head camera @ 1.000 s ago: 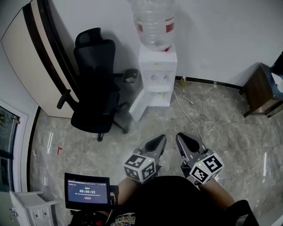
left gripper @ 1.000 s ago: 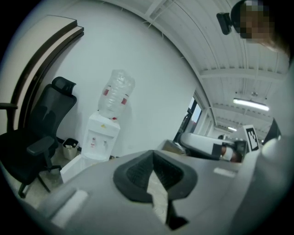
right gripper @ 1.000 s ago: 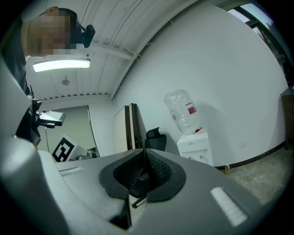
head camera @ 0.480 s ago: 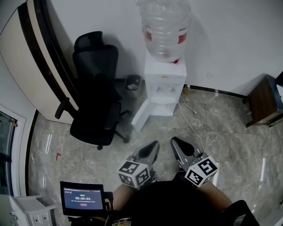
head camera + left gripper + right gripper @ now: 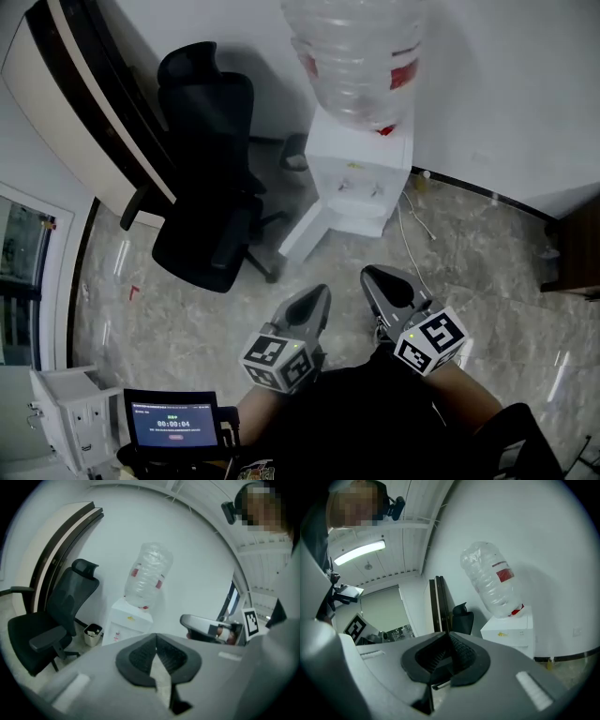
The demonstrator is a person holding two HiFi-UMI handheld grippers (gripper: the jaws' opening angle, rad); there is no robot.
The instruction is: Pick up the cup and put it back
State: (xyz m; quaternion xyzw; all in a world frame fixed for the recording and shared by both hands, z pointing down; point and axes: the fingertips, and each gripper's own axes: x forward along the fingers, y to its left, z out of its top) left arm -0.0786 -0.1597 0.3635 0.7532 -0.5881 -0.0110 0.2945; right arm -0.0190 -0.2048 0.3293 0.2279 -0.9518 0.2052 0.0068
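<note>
The dispenser (image 5: 361,178) is nearer than before. The left gripper (image 5: 317,298) and right gripper (image 5: 377,279) hang side by side above the marble floor (image 5: 469,253), jaws pressed together, empty. The cup shows in no view. A chair (image 5: 211,187) stands beside the dispenser.

The dispenser (image 5: 361,178) is white, with small yellow and red marks on its front. The bottle (image 5: 354,52) on top of it is clear, with a red-and-white label. Left of the dispenser the chair (image 5: 208,187) is black, and farther left the panel (image 5: 66,112) is cream with a dark brown edge. The wall (image 5: 506,84) behind it is white, the skirting (image 5: 478,186) to its right is black, and the floor (image 5: 487,272) before it is grey-beige veined tile. Nearer than the dispenser, the left gripper (image 5: 317,292) and right gripper (image 5: 372,274) are grey with black ribbed pads (image 5: 140,658). Their cubes (image 5: 277,361) are white with black square markers. The screen (image 5: 173,424) is black-framed and dark blue.
</note>
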